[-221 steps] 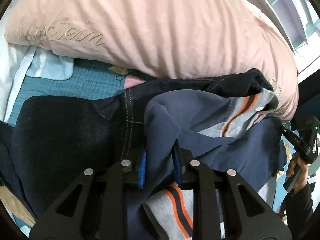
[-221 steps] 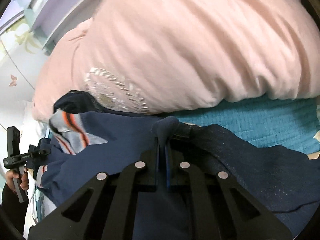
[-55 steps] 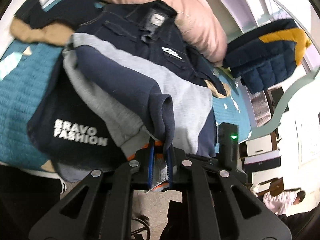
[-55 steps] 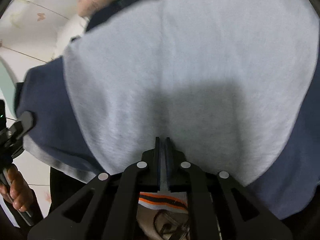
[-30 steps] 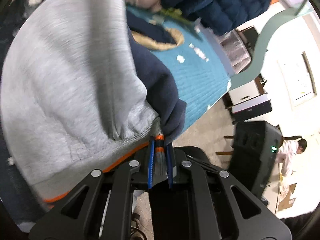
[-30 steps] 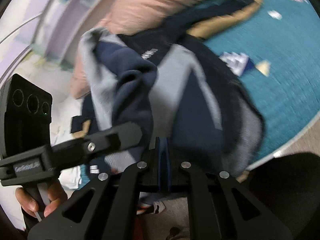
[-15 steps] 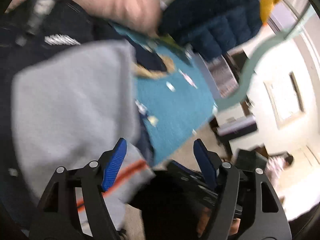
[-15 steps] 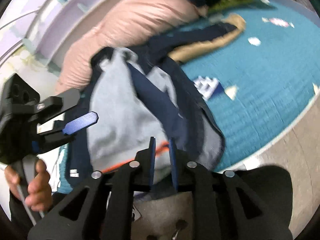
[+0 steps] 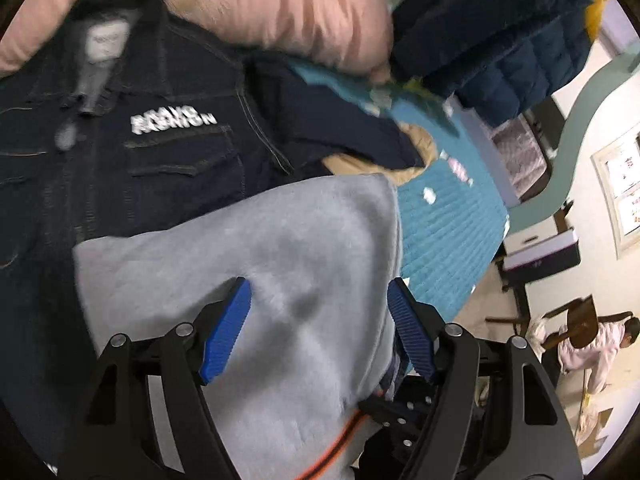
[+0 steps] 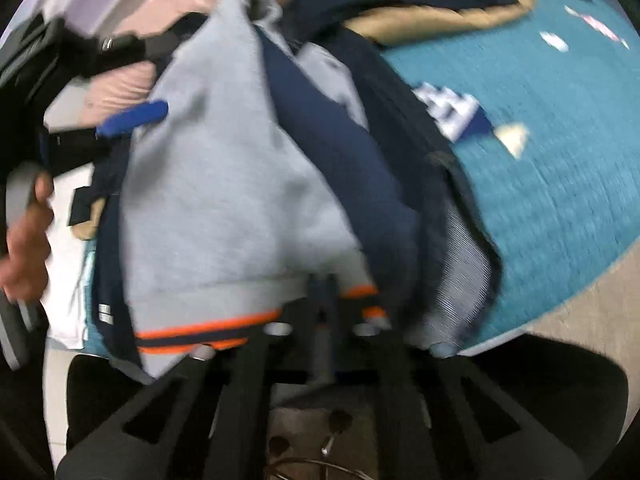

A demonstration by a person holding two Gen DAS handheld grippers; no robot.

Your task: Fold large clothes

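Observation:
A grey and navy sweatshirt (image 9: 260,264) with an orange-striped hem lies folded over at the near edge of the bed, on top of a dark denim jacket (image 9: 120,152). My left gripper (image 9: 318,328) is open above the grey cloth, holding nothing; one of its blue fingers (image 10: 132,120) shows at the left of the right wrist view. In the right wrist view the sweatshirt (image 10: 224,184) fills the middle. My right gripper (image 10: 322,284) is shut on the sweatshirt's striped hem (image 10: 208,330) near the bed edge; the view is blurred.
A teal bedspread (image 9: 444,216) (image 10: 560,152) covers the bed. A pink duvet (image 9: 260,4) lies at the back. A navy and yellow puffer jacket (image 9: 500,28) sits beyond it. A navy and tan garment (image 10: 436,12) lies further on the bed. Floor lies below the bed edge.
My left gripper let go of the sweatshirt hem and opened wide, then moved over the grey cloth. The sweatshirt came down onto the bed edge. My right gripper stays on the hem.

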